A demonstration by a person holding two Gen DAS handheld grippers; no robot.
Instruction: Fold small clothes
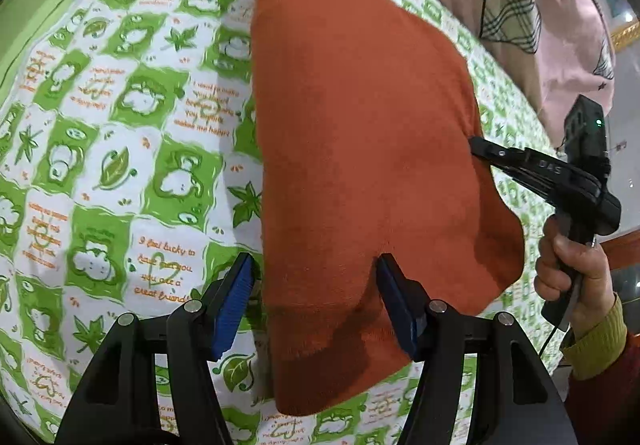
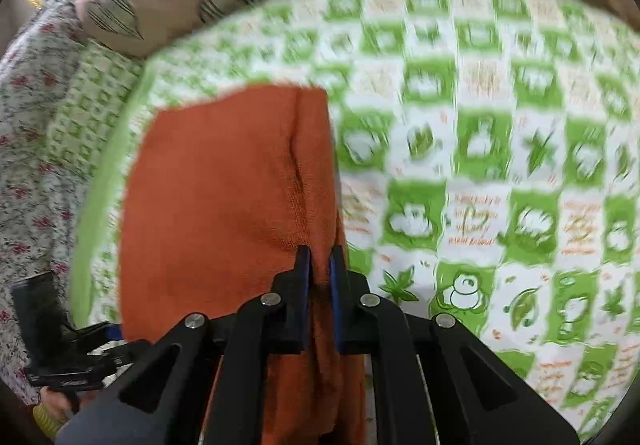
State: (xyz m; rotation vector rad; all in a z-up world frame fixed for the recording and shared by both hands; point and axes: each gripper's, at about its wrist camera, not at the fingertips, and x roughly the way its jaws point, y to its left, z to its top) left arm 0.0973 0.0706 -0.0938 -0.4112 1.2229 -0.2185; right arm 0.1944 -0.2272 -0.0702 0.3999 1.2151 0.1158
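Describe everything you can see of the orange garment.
The orange garment is a rust-orange, soft, fleecy-looking knit, folded lengthwise into a long panel with a seam or crease along one side. It lies on the green-and-white patterned sheet, its near end lifted. The right hand-held gripper is shut on a bunched edge. The left hand-held gripper is open, its blue pads straddling the near end.

Green-and-white checked bedsheet (image 1: 120, 149), pink leaf-print quilt (image 1: 520, 5) behind, floral cloth (image 2: 28, 149) alongside.
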